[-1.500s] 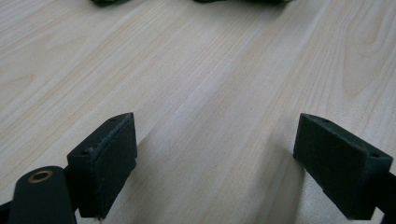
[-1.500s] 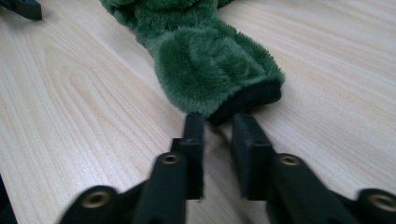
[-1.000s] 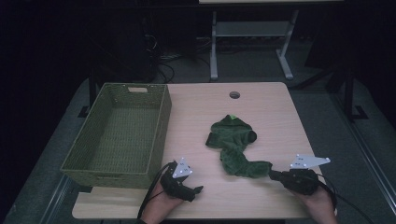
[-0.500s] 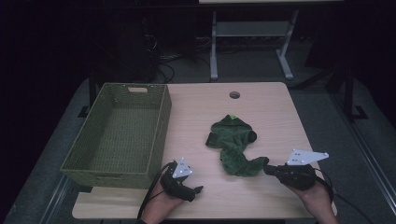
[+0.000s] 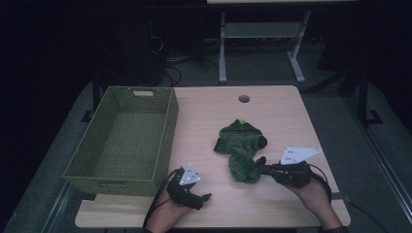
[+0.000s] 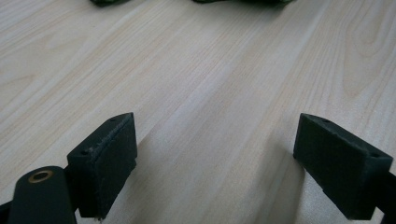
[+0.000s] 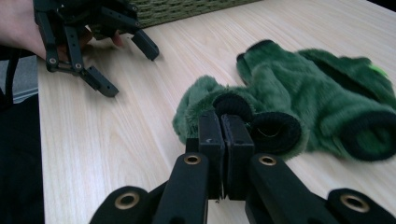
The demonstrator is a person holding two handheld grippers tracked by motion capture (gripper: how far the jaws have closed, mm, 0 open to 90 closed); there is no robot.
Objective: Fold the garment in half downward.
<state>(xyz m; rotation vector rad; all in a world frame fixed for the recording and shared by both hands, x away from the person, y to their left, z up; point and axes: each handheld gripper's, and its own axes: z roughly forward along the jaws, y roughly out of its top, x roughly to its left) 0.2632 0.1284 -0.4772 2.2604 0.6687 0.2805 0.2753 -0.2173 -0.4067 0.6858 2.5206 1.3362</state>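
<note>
A fuzzy green garment (image 5: 240,143) with black cuffs lies crumpled right of the table's middle, also large in the right gripper view (image 7: 299,102). My right gripper (image 5: 263,166) comes in from the right, its jaws shut tight with their tips pinching the garment's near end by a black cuff (image 7: 233,106). That end is bunched and raised. My left gripper (image 5: 204,197) rests low at the front edge, left of the garment and apart from it. Its jaws stand wide open over bare wood (image 6: 215,154), and it appears again in the right gripper view (image 7: 116,65).
A green woven basket (image 5: 167,136) sits empty on the table's left half, close beside the left hand. The light wood table (image 5: 282,104) has a round cable hole (image 5: 244,98) at the back. A metal-legged stand (image 5: 223,53) and cables lie on the dark floor beyond.
My right gripper has moved left and risen, and the garment's near end has bunched up and shifted left with it. The left gripper has stayed put.
</note>
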